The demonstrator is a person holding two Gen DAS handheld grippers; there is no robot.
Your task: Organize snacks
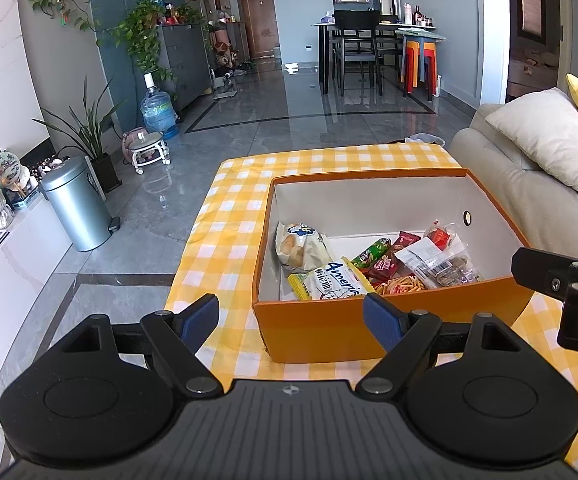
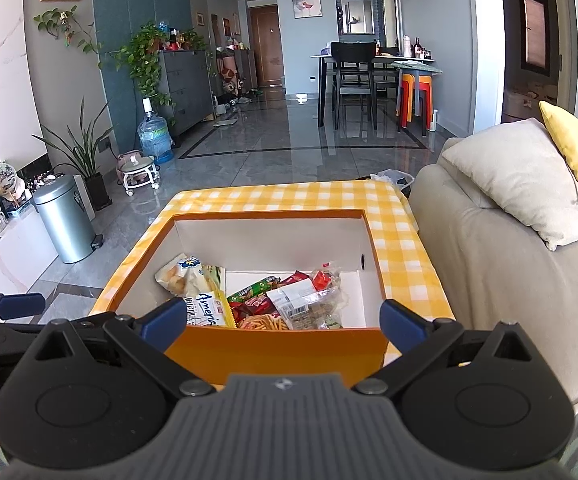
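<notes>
Left wrist view cuts off the box's near corner behind the left tongs, and the box's front wall hides the lower ends of the snacks inside; small print on the wrappers is too blurred to read beyond "Ameri" on the white-and-yellow pack. The right tongs show only as a black edge at the right border of that view, while their own view shows them whole. The box is orange outside, white inside, open on top, with one round hole in its right wall, and stands on the table under a yellow-and-white checked cloth, beside a sofa. Inside lie a bread bag at the left, the white-and-yellow pack touching it, a green stick pack, a fries pack, a clear bag with a label, and about three small red packets, partly overlapping, so the count is uncertain. Both tongs stand apart, empty, just short of the box's front wall.
</notes>
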